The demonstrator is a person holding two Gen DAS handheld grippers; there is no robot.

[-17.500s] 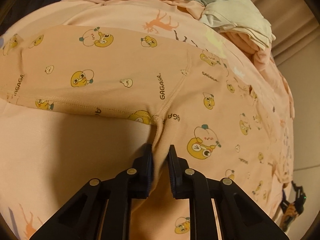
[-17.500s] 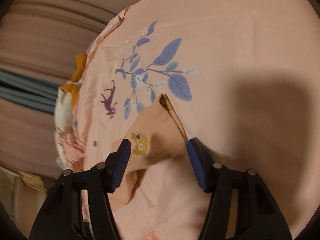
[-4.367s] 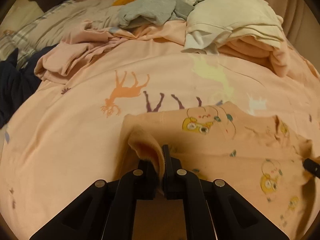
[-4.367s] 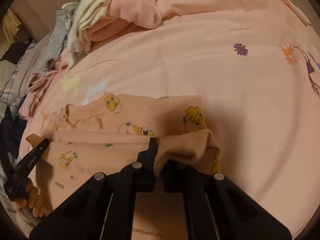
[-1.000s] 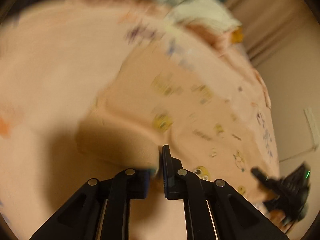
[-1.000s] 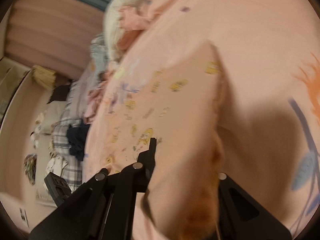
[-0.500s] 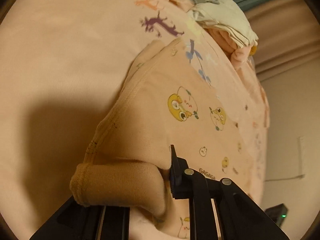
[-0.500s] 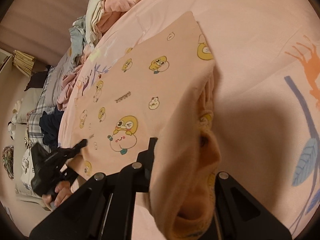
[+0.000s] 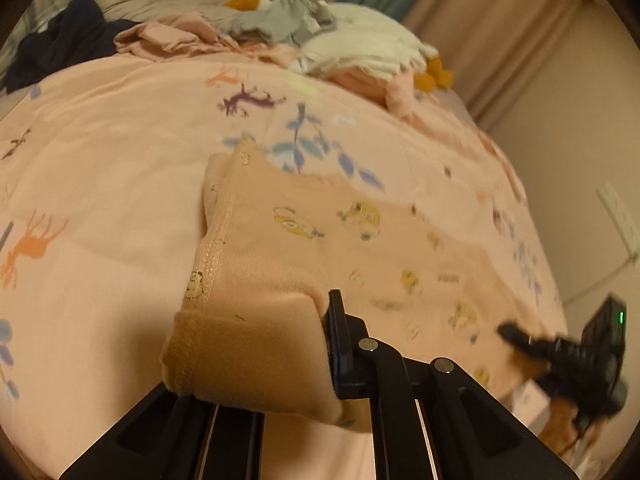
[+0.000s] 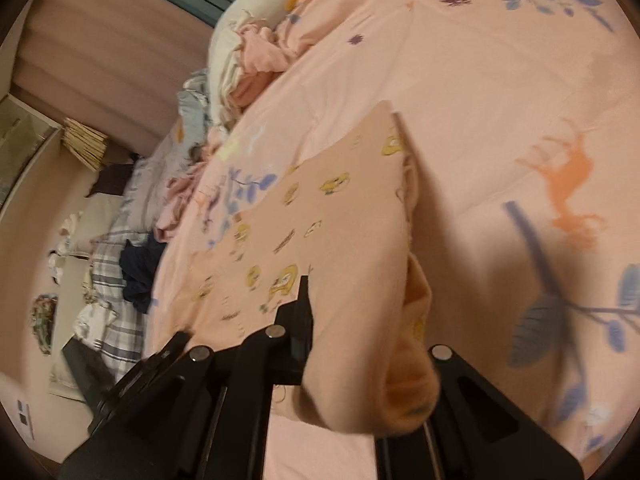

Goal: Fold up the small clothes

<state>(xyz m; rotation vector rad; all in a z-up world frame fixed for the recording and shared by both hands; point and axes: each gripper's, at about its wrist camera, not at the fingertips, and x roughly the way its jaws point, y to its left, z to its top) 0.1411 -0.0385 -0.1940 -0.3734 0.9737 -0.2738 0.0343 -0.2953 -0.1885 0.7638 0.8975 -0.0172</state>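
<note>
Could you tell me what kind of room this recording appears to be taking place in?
Most likely a bedroom: the work surface is a bed with a pink printed duvet, a goose plush toy lies among heaped laundry, and curtains hang behind.

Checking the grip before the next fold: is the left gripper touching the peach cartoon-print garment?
Touching. In the left wrist view the left gripper is shut on the peach cartoon-print garment, whose hem bunches over its fingers.

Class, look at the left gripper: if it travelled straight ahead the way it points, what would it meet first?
Probably the peach garment that the left gripper itself holds, stretched out ahead, with the pink bedspread beyond; depth is unclear.
</note>
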